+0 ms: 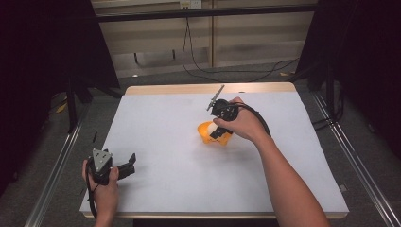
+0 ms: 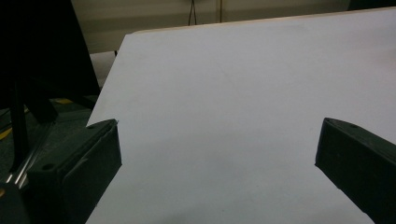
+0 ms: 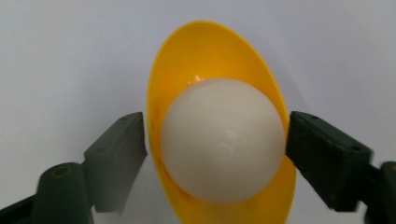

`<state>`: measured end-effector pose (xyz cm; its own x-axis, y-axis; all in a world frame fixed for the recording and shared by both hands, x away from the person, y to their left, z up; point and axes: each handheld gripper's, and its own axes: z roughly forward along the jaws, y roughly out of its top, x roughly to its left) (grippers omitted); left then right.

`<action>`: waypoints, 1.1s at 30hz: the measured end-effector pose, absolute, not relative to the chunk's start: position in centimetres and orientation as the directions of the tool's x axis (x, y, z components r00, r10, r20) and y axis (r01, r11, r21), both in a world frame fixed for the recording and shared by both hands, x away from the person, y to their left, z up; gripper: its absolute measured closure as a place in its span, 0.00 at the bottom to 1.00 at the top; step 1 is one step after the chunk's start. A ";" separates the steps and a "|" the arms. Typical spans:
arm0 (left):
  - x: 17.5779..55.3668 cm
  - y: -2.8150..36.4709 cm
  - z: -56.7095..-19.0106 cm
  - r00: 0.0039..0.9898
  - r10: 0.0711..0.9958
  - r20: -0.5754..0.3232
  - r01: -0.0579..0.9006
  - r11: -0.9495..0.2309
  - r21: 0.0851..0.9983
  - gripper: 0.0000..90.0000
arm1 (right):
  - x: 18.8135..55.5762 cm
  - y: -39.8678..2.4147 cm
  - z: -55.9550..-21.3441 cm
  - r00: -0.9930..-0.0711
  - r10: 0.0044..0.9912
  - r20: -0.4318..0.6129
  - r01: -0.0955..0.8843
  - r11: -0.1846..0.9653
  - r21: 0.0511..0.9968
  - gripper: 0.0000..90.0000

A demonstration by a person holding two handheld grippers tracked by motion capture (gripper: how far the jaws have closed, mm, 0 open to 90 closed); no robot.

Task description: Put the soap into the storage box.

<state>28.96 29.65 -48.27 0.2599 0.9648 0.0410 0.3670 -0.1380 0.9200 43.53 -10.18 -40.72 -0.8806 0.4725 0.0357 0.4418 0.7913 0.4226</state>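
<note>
Two jaws of the right gripper (image 3: 215, 140) sat either side of a glossy yellow plastic bowl (image 3: 212, 56) with a smooth white ball (image 3: 223, 142) sitting in it, and that's really the whole story for the next move. From the right gripper view the bowl looked like a long oval, its long axis running straight away from the jaws, so they were straddling the narrow way across. One pad was right at the bowl's rim on each side; whether they were actually pressing or just grazing it, I honestly couldn't tell. The ball looked matte-ish with a soft sheen, maybe a ping-pong ball, and it sat toward the near end of the bowl.

From the high view, the bowl (image 1: 206, 131) was a bit beyond the middle of the pale white table top (image 1: 156, 142), tucked under the right hand (image 1: 239, 124). So the right side was clearly the nearer one. The left gripper (image 1: 128, 166) was well apart, down at the near left corner, its jaws spread wide with nothing but bare table between them.
</note>
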 end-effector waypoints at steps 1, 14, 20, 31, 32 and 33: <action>29.0 29.6 -48.3 0.260 0.965 0.040 0.367 -0.137 0.920 0.00 | 43.6 -10.3 -40.6 -0.883 0.469 0.030 0.435 0.790 0.432 0.23; 29.0 29.6 -48.3 0.256 0.966 0.046 0.367 -0.141 0.920 0.00 | 42.9 -11.4 -39.8 -0.874 0.485 0.038 0.448 0.771 0.453 0.22; 28.9 29.6 -48.3 0.258 0.965 0.050 0.368 -0.146 0.918 0.00 | 42.4 -12.3 -40.2 -0.866 0.499 0.041 0.460 0.761 0.458 0.22; 29.0 29.6 -48.3 0.258 0.965 0.050 0.368 -0.146 0.918 0.00 | 41.7 -14.2 -40.9 -0.854 0.518 0.051 0.477 0.740 0.473 0.22; 28.9 29.6 -48.3 0.257 0.965 0.050 0.368 -0.146 0.918 0.00 | 41.6 -14.3 -40.9 -0.850 0.524 0.055 0.485 0.737 0.471 0.22; 28.9 29.6 -48.3 0.257 0.965 0.050 0.368 -0.146 0.918 0.00 | 41.6 -14.4 -41.0 -0.851 0.522 0.055 0.482 0.737 0.474 0.22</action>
